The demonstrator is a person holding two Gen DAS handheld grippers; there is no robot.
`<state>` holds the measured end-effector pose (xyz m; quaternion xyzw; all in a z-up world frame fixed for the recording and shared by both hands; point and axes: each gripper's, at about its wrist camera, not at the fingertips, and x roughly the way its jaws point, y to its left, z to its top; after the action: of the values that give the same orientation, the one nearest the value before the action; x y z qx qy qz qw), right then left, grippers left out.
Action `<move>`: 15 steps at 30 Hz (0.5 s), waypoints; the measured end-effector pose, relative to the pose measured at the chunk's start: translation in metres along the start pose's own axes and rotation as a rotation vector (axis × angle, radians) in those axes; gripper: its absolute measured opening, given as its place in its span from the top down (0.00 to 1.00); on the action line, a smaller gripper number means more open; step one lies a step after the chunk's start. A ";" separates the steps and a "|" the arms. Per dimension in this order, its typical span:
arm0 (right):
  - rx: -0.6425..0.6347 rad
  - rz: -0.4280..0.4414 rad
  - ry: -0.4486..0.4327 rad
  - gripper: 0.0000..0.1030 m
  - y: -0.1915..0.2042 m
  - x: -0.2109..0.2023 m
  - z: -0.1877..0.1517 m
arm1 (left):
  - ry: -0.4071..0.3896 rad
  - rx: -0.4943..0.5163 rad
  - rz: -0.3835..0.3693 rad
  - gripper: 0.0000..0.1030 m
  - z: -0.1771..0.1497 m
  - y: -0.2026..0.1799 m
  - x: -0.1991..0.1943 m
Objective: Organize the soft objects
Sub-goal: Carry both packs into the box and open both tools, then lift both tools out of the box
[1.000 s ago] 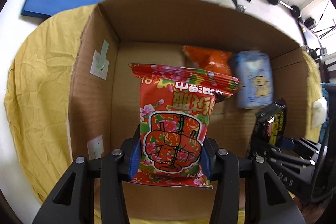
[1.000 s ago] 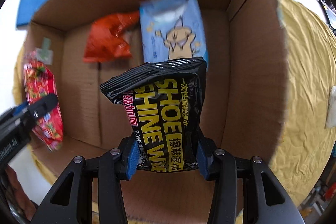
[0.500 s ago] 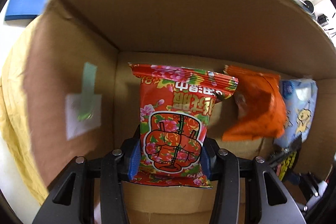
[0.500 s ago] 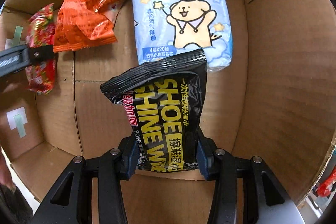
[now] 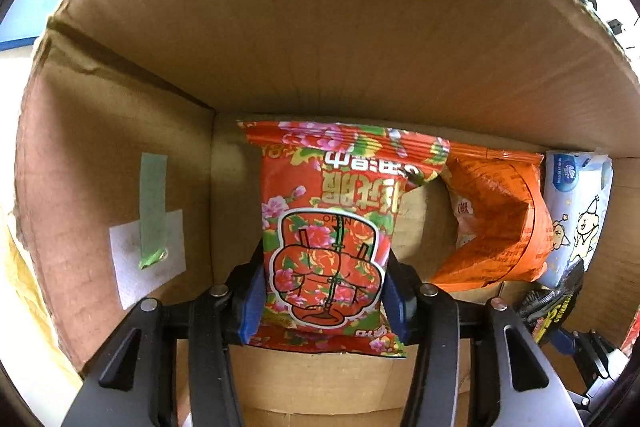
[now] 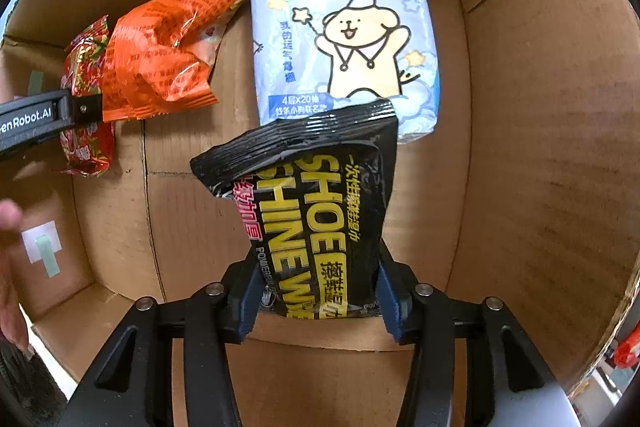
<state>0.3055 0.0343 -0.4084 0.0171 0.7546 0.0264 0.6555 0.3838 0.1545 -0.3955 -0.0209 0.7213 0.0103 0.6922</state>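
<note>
Inside the brown cardboard box (image 6: 540,107), the left gripper (image 5: 324,301) is clamping a red floral packet (image 5: 332,227) and the right gripper (image 6: 320,301) a black shoe-wipe pouch (image 6: 320,219), apparently for placing beside the orange bag (image 6: 160,59).

Black left tool (image 5: 324,301) with blue pads, silver screws, matching right tool (image 6: 320,301), white "Robot.AI" lettering

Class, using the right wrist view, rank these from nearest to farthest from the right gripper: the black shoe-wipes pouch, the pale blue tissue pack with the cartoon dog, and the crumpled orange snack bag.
1. Black shoe-wipes pouch: clamped in the right gripper.
2. Pale blue tissue pack: straight ahead, just beyond the pouch's top.
3. Crumpled orange snack bag: far left, by the back wall.
</note>
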 end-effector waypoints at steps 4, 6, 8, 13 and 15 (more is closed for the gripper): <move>0.009 0.009 0.006 0.47 -0.004 -0.003 -0.001 | 0.000 -0.004 0.002 0.54 0.014 0.005 -0.003; 0.013 0.015 0.006 0.45 -0.007 -0.009 -0.001 | 0.000 -0.005 -0.002 0.52 0.010 0.002 -0.008; 0.017 0.023 0.008 0.38 -0.010 -0.014 -0.001 | 0.000 -0.010 -0.012 0.51 0.008 0.002 -0.012; 0.021 0.044 -0.001 0.23 -0.015 -0.036 -0.002 | -0.011 -0.006 -0.015 0.50 0.006 0.004 -0.019; 0.016 0.053 -0.015 0.19 -0.016 -0.047 -0.003 | -0.012 -0.008 -0.019 0.42 0.004 0.006 -0.022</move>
<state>0.3088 0.0159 -0.3629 0.0426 0.7490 0.0373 0.6601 0.3883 0.1605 -0.3737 -0.0304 0.7169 0.0065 0.6964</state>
